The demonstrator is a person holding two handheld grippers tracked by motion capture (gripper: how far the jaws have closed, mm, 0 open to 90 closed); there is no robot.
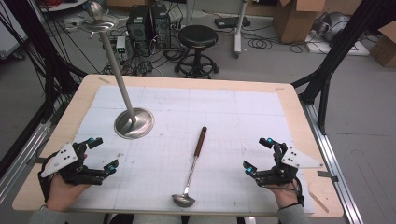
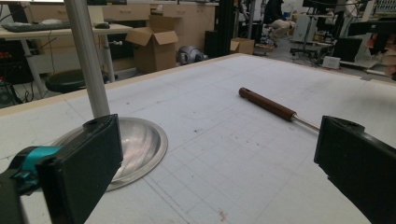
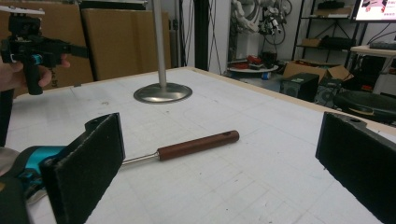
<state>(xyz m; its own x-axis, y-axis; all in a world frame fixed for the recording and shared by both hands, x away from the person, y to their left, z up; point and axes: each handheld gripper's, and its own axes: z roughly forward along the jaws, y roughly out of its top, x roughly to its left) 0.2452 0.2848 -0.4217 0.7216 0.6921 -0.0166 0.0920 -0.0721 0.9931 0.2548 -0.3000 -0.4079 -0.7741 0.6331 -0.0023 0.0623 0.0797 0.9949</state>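
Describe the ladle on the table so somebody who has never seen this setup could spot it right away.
Start at the white gridded mat covering the wooden table. Near its front edge, between the two hand-held claws, lies the ladle, bowl toward the person and handle pointing away. Its reddish-brown wooden grip sets it apart from the all-metal stand with the tall pole to its left.

Ladle bowl hidden behind the near jaw, stand top cut off by the frame

Shiny metal ladle, wooden handle
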